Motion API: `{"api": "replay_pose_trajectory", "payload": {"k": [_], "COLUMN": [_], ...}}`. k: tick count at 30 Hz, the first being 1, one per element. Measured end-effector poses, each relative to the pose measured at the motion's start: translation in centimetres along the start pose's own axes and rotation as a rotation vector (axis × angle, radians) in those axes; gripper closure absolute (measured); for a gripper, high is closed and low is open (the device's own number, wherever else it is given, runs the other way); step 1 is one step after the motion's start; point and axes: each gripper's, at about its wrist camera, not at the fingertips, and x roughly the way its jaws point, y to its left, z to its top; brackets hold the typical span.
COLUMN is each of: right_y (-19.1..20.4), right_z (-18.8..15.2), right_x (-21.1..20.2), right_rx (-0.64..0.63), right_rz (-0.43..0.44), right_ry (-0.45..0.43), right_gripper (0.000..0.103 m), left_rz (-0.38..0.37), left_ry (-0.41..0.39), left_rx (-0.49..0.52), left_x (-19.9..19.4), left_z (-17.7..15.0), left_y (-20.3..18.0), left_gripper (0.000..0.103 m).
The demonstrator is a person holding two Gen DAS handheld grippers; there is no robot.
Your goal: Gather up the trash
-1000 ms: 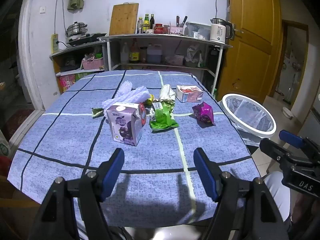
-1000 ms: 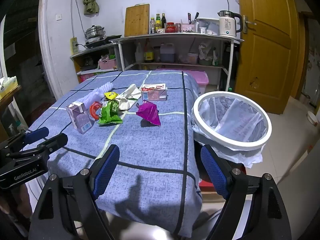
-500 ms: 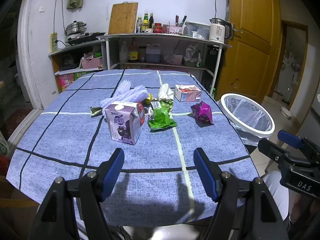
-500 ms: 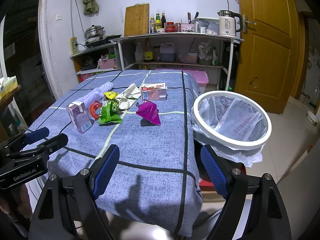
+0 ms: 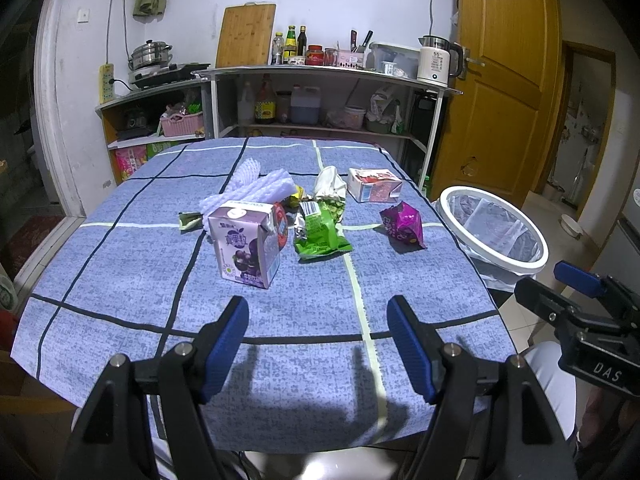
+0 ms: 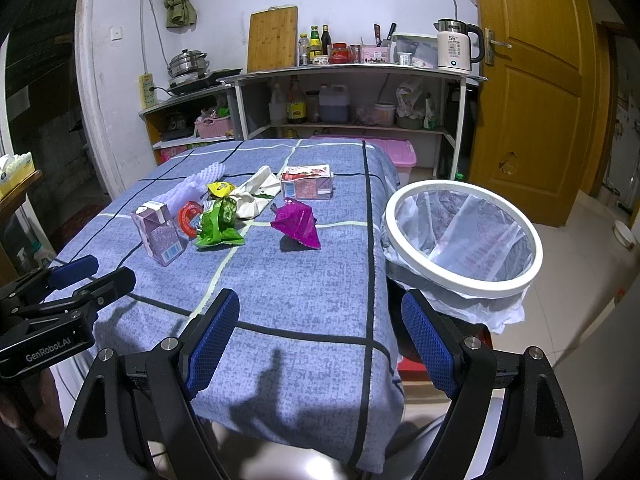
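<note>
Trash lies mid-table on the blue checked cloth (image 5: 120, 280): an upright purple drink carton (image 5: 247, 249) (image 6: 158, 235), a green wrapper (image 5: 321, 232) (image 6: 219, 224), a magenta wrapper (image 5: 403, 225) (image 6: 297, 222), a pink box (image 5: 374, 190) (image 6: 307, 187), white foam netting (image 5: 256, 190) and a crumpled white bag (image 6: 256, 192). A white-rimmed bin (image 5: 494, 232) (image 6: 464, 236) with a plastic liner stands off the table's right edge. My left gripper (image 5: 318, 344) is open and empty over the near table edge. My right gripper (image 6: 320, 344) is open and empty near the table's front right corner.
A shelf unit (image 5: 320, 92) with bottles, a kettle (image 5: 434, 58) and a cutting board stands behind the table. A wooden door (image 5: 504, 80) is at right. A pink storage box (image 6: 394, 150) sits on the floor behind the table.
The left gripper has edged slightly forward toward the purple carton. The right gripper has barely moved. Both stay open.
</note>
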Motion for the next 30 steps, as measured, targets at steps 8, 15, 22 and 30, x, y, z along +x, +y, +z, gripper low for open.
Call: {"api": "replay_pose_trajectory", "payload": {"k": [8, 15, 22, 30], "right_y": [0.0, 0.0, 0.0, 0.0], "right_z": [0.0, 0.0, 0.0, 0.0], "right_x": [0.0, 0.0, 0.1, 0.1], "right_rx": [0.001, 0.0, 0.0, 0.001], "right_rz": [0.0, -0.001, -0.001, 0.0], "right_ry": [0.0, 0.001, 0.001, 0.003], "right_gripper": [0.019, 0.019, 0.019, 0.019], "left_rz": [-0.001, -0.003, -0.003, -0.001], "left_ry": [0.0, 0.001, 0.002, 0.002], "left_rx": [-0.001, -0.002, -0.003, -0.003], "left_x": [0.0, 0.0, -0.1, -0.6], "left_z": [0.1, 0.2, -0.1, -0.7], "left_y": [0.2, 0.5, -0.1, -1.4], "left_gripper": [0.03, 0.03, 0.03, 0.03]}}
